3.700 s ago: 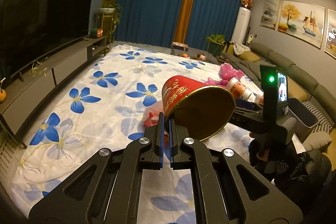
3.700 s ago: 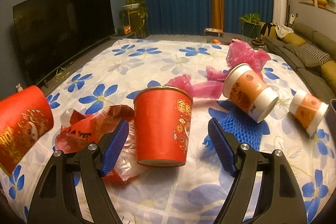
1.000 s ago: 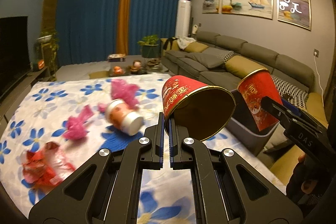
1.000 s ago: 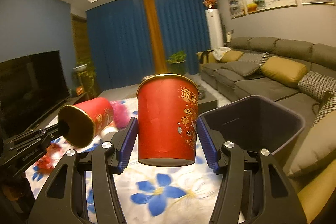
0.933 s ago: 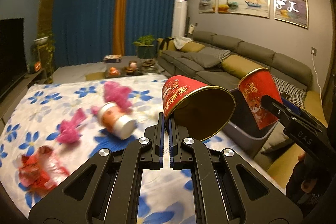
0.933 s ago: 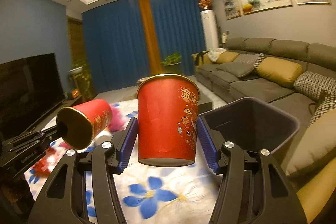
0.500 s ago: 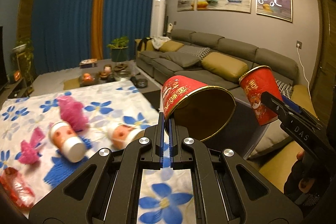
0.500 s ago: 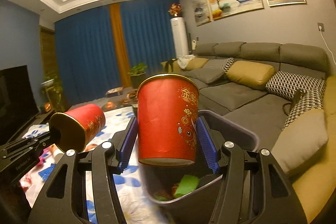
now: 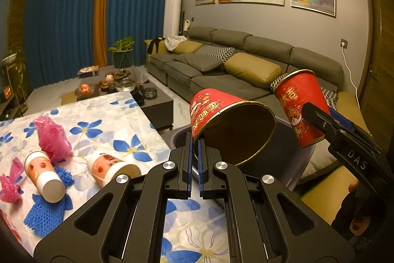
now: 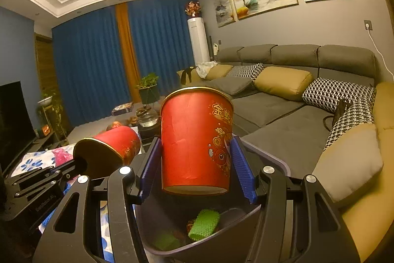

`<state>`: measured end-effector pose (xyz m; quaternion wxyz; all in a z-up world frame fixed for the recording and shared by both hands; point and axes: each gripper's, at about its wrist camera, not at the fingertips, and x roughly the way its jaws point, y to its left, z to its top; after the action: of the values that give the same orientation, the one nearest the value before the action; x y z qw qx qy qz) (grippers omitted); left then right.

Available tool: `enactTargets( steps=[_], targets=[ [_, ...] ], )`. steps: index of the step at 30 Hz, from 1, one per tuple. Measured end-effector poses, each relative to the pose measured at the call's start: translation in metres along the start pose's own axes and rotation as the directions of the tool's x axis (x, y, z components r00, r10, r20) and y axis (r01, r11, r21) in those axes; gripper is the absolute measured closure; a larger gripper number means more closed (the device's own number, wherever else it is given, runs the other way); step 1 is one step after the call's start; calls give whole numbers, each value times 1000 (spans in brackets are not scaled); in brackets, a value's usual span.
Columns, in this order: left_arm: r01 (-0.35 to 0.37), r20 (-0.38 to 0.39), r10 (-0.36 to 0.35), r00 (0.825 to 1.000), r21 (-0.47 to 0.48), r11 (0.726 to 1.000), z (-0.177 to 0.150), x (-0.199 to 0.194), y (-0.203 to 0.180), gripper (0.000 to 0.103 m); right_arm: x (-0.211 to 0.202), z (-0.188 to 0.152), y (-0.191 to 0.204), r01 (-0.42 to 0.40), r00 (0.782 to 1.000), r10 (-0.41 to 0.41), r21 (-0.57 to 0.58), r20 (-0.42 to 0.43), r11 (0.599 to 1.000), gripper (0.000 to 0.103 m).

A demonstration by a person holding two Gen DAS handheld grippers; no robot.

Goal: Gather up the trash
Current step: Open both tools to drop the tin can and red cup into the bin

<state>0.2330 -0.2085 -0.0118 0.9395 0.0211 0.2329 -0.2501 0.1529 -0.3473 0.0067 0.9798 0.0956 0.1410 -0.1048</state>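
Observation:
My left gripper [image 9: 194, 154] is shut on the rim of a red paper cup [image 9: 221, 120] that lies tilted, mouth toward the camera, over the near edge of the grey trash bin [image 9: 178, 137]. My right gripper [image 10: 197, 164] is shut on a second red cup [image 10: 195, 139], held upright above the bin [image 10: 221, 243]. In the left wrist view that second cup [image 9: 299, 110] hangs at the right, above the bin's far side. From the right wrist the left cup [image 10: 108, 152] shows at the left. Green foam netting [image 10: 204, 222] lies inside the bin.
On the flowered tablecloth [image 9: 110, 139] remain two orange-and-white cups [image 9: 44, 176] [image 9: 110, 168], pink plastic bags [image 9: 53, 138] and blue foam netting [image 9: 46, 213]. A grey sofa [image 10: 283, 115] with cushions runs behind the bin. A low coffee table [image 9: 138, 95] stands beyond the table.
Both grippers have swung right from over the table to the bin, each still holding its cup. The bin's inside with green netting has come into the right wrist view.

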Motion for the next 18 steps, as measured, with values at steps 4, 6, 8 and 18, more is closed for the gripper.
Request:
enactTargets(
  steps=[4, 6, 8, 18],
  targets=[
    [11, -14, -11, 1000, -3, 1000, -1, 10, -3, 100, 3, -1, 4, 7, 1000, -7, 1, -6, 1000, 46],
    [15, -20, -15, 1000, -4, 1000, -2, 13, -5, 100, 4, 0, 4, 7, 1000, -7, 4, -7, 1000, 46],
    [20, -24, -20, 1000, -3, 1000, -2, 17, -5, 100, 5, 0, 4, 8, 1000, -8, 6, -9, 1000, 46],
    [47, -46, -48, 998, -6, 999, -2, 35, -12, 100, 10, 2, 5, 20, 1000, -20, 14, -19, 1000, 45]
  ],
)
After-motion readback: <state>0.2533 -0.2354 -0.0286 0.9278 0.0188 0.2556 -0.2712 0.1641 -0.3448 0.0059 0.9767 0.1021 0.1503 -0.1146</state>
